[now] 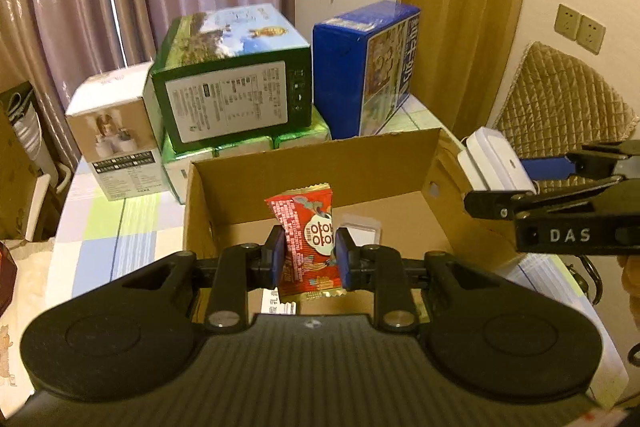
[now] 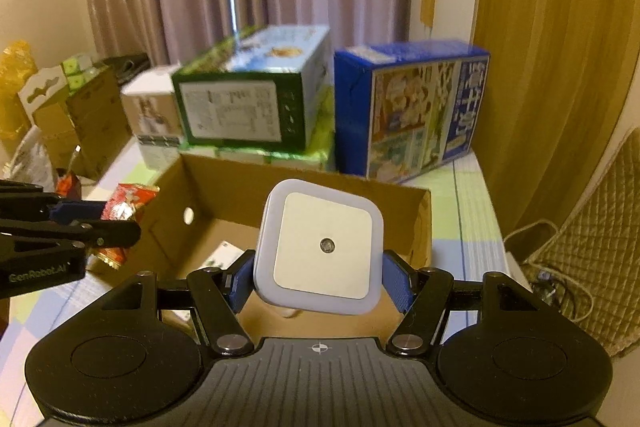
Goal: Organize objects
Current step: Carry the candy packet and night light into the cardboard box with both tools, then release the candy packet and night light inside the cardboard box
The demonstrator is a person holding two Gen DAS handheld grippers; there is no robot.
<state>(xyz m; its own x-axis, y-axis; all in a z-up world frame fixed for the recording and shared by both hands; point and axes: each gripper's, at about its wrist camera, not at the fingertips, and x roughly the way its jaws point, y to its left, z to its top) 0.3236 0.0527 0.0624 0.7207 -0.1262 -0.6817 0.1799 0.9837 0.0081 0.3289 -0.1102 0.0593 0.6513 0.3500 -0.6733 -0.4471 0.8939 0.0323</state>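
My left gripper is shut on a red snack packet, held upright above the open cardboard box. In the right wrist view that same packet shows at the left, beside the box's left wall. My right gripper is shut on a white square night light with a small round sensor, held over the box's near side. In the left wrist view the night light and right gripper hover at the box's right edge. A small clear packet and a printed card lie inside the box.
Behind the box stand a green carton on green packs, a blue carton and a small white box, all on a checked tablecloth. A quilted chair is right. Curtains hang behind.
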